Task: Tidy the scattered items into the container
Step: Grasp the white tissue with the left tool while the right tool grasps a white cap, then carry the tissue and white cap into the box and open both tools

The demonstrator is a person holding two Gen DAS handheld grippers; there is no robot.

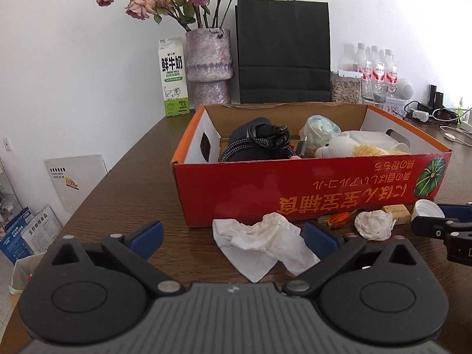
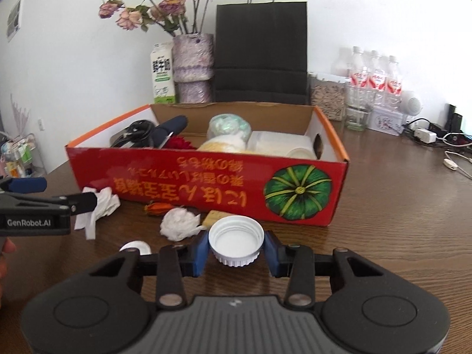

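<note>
A red cardboard box (image 1: 295,188) (image 2: 206,188) stands open on the brown table, holding cables, a dark pouch, a plush toy and white containers. In front of it lie a flattened white tissue (image 1: 259,242) (image 2: 97,206), a balled tissue (image 1: 373,224) (image 2: 180,224), a dried orange flower (image 1: 339,218) (image 2: 157,208) and a yellowish block (image 1: 396,212) (image 2: 214,216). My left gripper (image 1: 234,237) (image 2: 69,191) is open, its pads either side of the flattened tissue. My right gripper (image 2: 236,250) (image 1: 426,216) is shut on a white bottle cap (image 2: 236,240) (image 1: 427,208), just in front of the box.
Behind the box stand a milk carton (image 1: 174,76), a vase of dried roses (image 1: 208,65), a black paper bag (image 1: 283,50), a jar and water bottles (image 1: 374,65). Chargers and cables (image 2: 436,135) lie at the back right. A small white disc (image 2: 135,247) lies near the right gripper. The table's edge runs along the left.
</note>
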